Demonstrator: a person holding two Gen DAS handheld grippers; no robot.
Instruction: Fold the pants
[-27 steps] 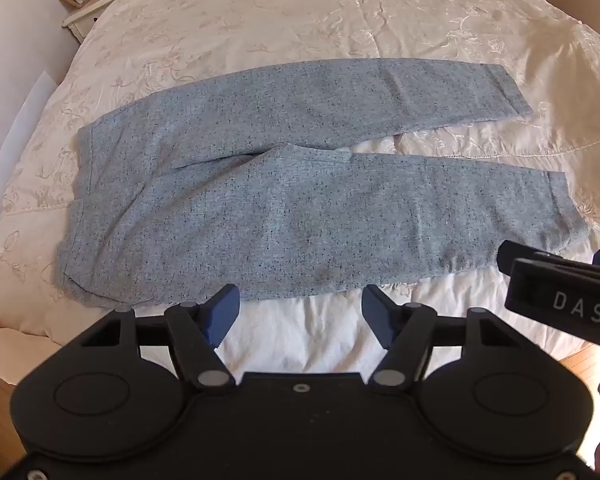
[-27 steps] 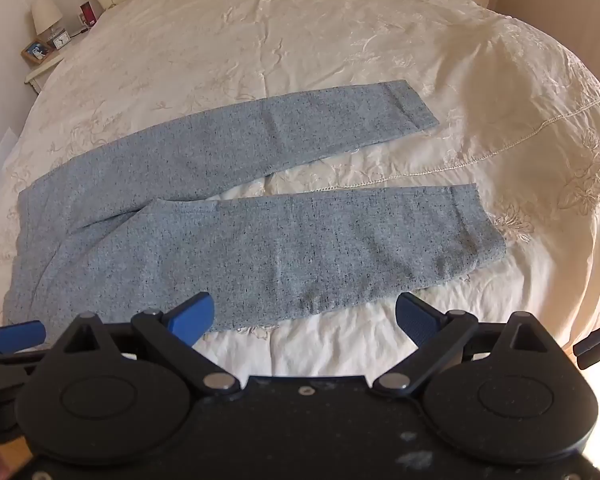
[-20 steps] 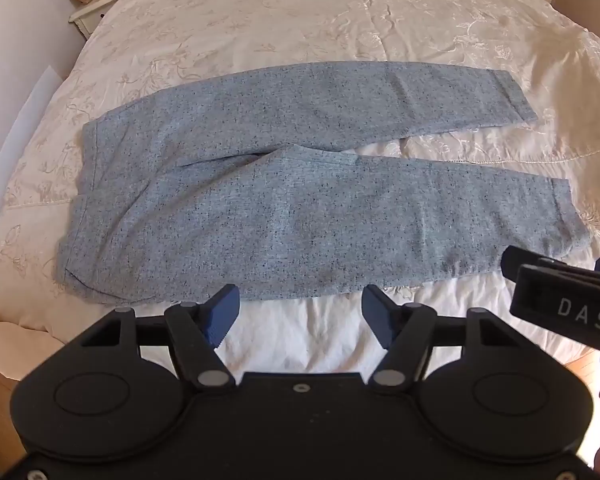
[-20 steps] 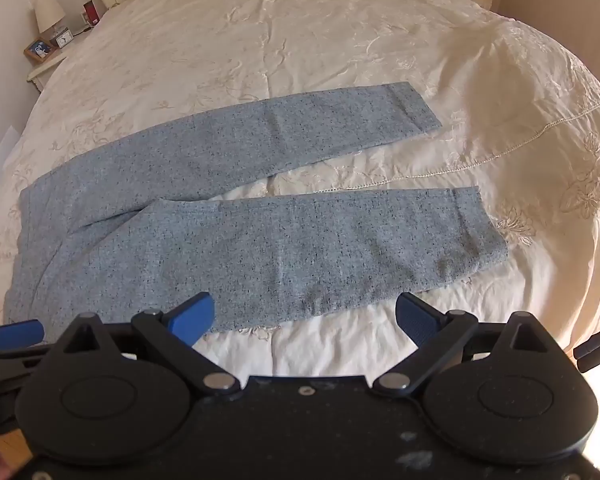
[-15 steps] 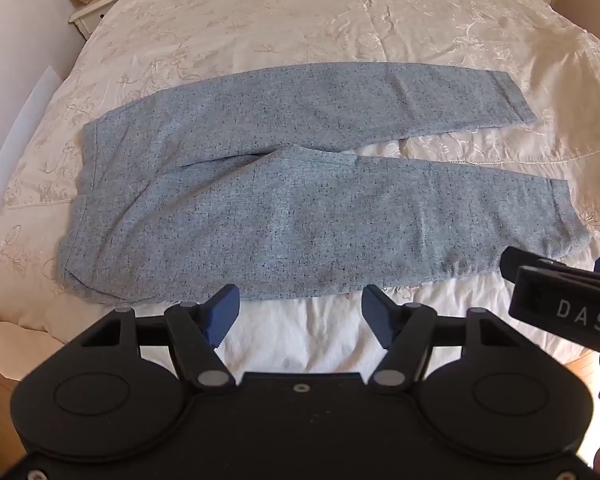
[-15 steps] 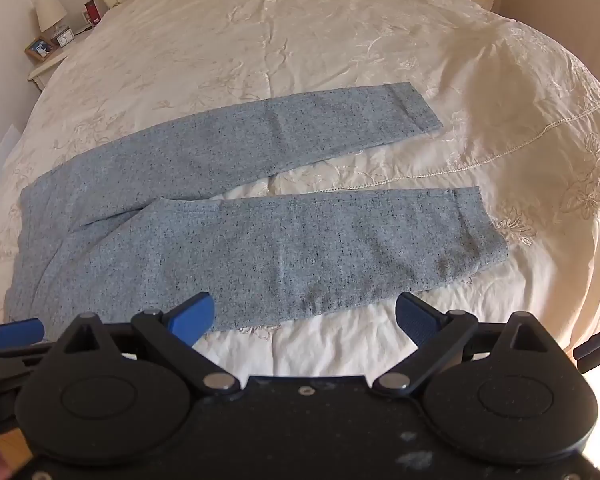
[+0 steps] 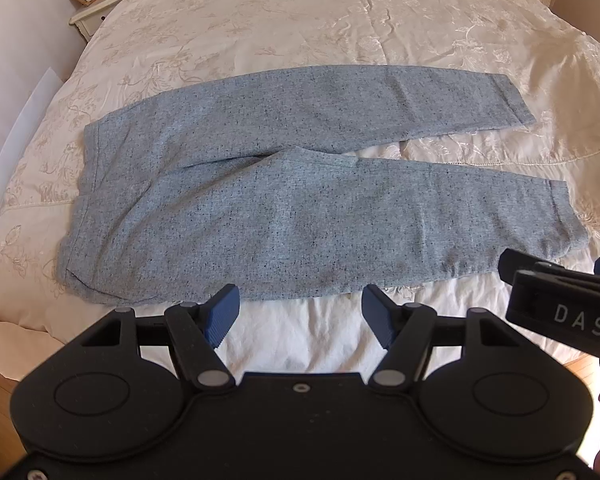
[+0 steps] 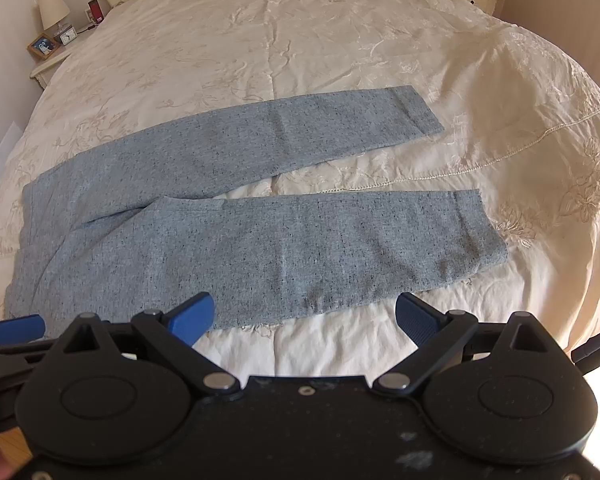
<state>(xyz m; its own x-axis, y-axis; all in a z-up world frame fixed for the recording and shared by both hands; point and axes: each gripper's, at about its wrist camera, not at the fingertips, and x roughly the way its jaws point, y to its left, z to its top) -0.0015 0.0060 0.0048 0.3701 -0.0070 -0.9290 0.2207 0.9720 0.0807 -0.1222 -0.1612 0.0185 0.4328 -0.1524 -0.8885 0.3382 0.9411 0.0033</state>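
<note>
A: Where are the speckled light-grey knit pants (image 7: 284,208)?

B: Spread flat on the bed, on the cream embroidered bedspread (image 7: 340,20). The waistband sits toward the left, and the two legs run out to the right, splayed apart so a wedge of bedspread shows between them. In the right wrist view the same pants (image 8: 260,240) lie the same way, with both cuffed hems on the right.

A: And the left hand-held gripper (image 7: 300,316)?

B: Its blue-padded jaws stand wide with nothing between them. It hangs over the white sheet just short of the near leg's lower edge, not touching the fabric.

A: The right hand-held gripper (image 8: 305,318)?

B: Also spread wide and empty. Its left blue pad overlaps the near leg's edge in that view; whether it touches the cloth I cannot tell. From the left wrist view its black body marked "DAS" shows at the right edge, near the near leg's cuff.

A: Anything else around?

B: A pale wooden nightstand (image 8: 50,66) at the far left of the bed carries a small white-shaded lamp (image 8: 54,10), a framed photo (image 8: 42,46) and a small white clock (image 8: 67,35).
</note>
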